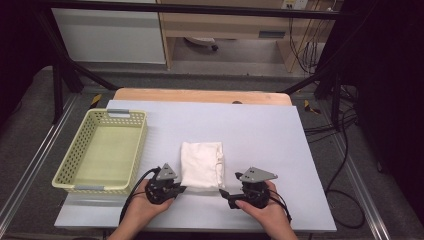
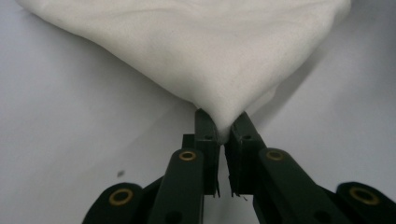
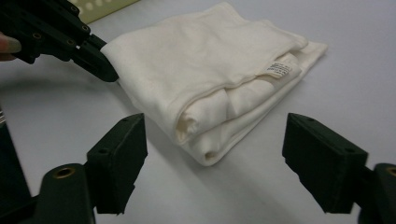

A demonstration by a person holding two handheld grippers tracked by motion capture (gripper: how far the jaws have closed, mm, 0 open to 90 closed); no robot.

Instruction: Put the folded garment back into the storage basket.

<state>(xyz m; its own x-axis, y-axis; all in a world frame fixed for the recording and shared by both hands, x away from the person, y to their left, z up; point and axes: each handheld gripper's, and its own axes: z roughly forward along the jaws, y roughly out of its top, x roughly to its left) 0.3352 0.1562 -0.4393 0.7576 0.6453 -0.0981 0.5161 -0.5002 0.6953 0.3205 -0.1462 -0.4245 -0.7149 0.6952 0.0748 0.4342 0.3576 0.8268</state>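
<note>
Cloth long axis near-far | left gripper clamped on near-left corner | right gripper jaws wide, empty, near-right corner just ahead, probably untouched

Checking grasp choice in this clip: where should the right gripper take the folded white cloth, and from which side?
The right gripper is best closed on the near right corner of the folded white cloth, coming in level from the person's side. The stacked fold edges face its open jaws there, and the left gripper already pinches the near left corner.
</note>
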